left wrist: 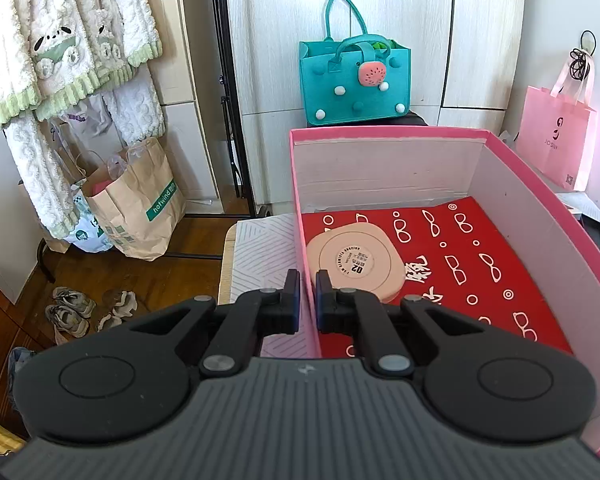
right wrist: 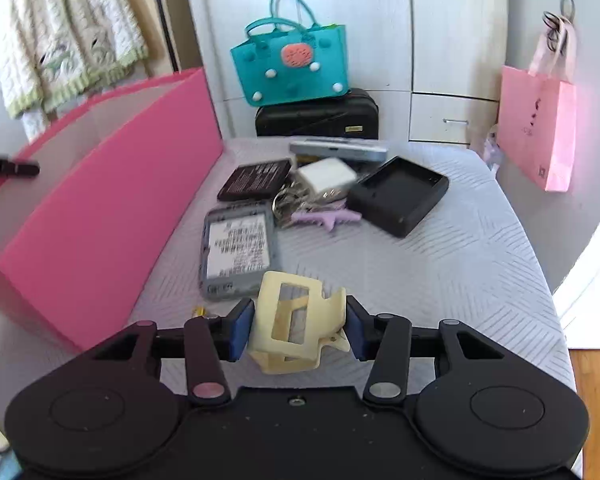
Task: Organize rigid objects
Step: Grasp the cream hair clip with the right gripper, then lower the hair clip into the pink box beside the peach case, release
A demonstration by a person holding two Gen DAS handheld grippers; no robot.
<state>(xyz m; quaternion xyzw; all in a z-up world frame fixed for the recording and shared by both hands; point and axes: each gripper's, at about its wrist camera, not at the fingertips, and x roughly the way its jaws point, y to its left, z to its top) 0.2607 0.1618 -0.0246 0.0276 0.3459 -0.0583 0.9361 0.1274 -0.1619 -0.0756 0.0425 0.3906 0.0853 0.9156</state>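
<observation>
Your right gripper [right wrist: 300, 330] brackets the cream hair claw [right wrist: 290, 322] at bottom centre of the right wrist view; the pads sit beside its ends, not clearly pressing. Its long axis runs away from you. Your left gripper [left wrist: 308, 300] is clenched on the pink box [left wrist: 300, 200] wall.

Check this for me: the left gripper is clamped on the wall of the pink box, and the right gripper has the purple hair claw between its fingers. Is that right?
Not quite. In the right wrist view, the right gripper has the cream hair claw between its fingers; the purple hair claw lies further off on the table. The rest holds: the left gripper is clamped on the pink box wall.
</observation>
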